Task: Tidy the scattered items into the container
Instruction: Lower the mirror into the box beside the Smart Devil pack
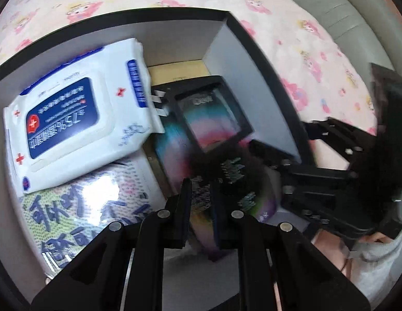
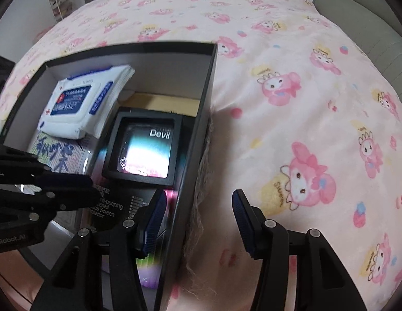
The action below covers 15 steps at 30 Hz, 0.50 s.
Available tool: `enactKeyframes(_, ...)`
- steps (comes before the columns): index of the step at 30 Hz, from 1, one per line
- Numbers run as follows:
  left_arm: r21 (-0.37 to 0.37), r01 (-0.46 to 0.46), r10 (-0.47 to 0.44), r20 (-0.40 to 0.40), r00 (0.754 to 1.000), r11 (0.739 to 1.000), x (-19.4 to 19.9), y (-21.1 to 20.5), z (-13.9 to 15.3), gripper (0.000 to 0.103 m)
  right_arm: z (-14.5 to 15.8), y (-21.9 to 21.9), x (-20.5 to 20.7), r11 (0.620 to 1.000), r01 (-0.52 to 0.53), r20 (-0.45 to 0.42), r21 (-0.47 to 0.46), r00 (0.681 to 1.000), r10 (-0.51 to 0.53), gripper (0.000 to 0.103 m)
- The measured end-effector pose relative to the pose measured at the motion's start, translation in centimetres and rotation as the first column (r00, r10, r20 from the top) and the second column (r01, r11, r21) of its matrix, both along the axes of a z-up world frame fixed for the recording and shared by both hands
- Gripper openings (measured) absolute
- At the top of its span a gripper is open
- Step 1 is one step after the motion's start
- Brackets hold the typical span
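A dark open-topped box [image 1: 252, 51] [image 2: 210, 90] sits on a pink blanket. Inside it lie a white-and-blue wipes pack [image 1: 71, 119] [image 2: 79, 103], a printed tissue pack [image 1: 84, 207] [image 2: 58, 153], a black square "Devil" case [image 1: 211, 119] [image 2: 146, 147] and a flat rainbow screen-protector package [image 1: 172, 150] [image 2: 118, 207]. My left gripper [image 1: 201, 202] [image 2: 96, 194] reaches into the box, shut on the near edge of that package. My right gripper [image 2: 198, 220] [image 1: 291, 153] stands open astride the box's right wall, with one finger inside and one outside, and its pads are off the wall.
The pink cartoon-print blanket [image 2: 291, 77] spreads to the right of and behind the box. A grey padded headboard [image 2: 369, 13] runs along the far right. A hand in a light sleeve [image 1: 369, 254] holds the right gripper. White shelves [image 2: 58, 2] stand far left.
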<state>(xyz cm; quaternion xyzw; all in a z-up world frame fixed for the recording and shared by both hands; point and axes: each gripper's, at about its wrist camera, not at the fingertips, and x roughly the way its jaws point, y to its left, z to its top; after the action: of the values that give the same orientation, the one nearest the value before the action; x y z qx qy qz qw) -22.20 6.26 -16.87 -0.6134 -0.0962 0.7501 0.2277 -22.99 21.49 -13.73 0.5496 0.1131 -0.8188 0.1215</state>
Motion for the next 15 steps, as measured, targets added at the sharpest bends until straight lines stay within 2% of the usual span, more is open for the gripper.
enactKeyframes(2, 0.008, 0.008, -0.008, 0.013, 1.0, 1.0, -0.3, 0.5, 0.0, 0.012, -0.3, -0.2, -0.2, 1.0, -0.002, 0.017, -0.005, 1.0, 0.002, 0.049)
enactKeyframes(5, -0.053, 0.037, -0.036, 0.021, 0.999, 0.998, -1.2, 1.4, 0.1, 0.012, -0.7, -0.3, -0.8, 0.999, 0.005, 0.046, -0.036, 0.999, -0.003, 0.049)
enactKeyframes(7, -0.059, 0.043, -0.041, 0.035, 0.999, 0.997, -2.0, 1.7, -0.1, 0.012, -0.8, -0.2, -1.4, 0.998, 0.017, 0.067, -0.069, 0.998, -0.012, 0.049)
enactKeyframes(10, -0.083, 0.032, -0.03, 0.028, 0.999, 0.996, -3.2, 1.7, -0.4, 0.011, -0.7, -0.5, -2.1, 0.997, 0.008, 0.07, -0.071, 0.998, -0.003, 0.049)
enactKeyframes(12, -0.085, 0.018, -0.016, 0.02, 1.0, 0.996, -3.7, 1.3, -0.7, 0.011, -0.4, -0.6, -2.7, 0.998, 0.013, 0.058, -0.057, 0.998, -0.01, 0.049)
enactKeyframes(15, -0.047, -0.033, 0.033, 0.001, 0.999, 0.998, -4.0, 0.2, -0.9, 0.011, -0.1, -0.4, -3.1, 0.997, 0.04, 0.047, -0.059, 0.998, -0.037, 0.049)
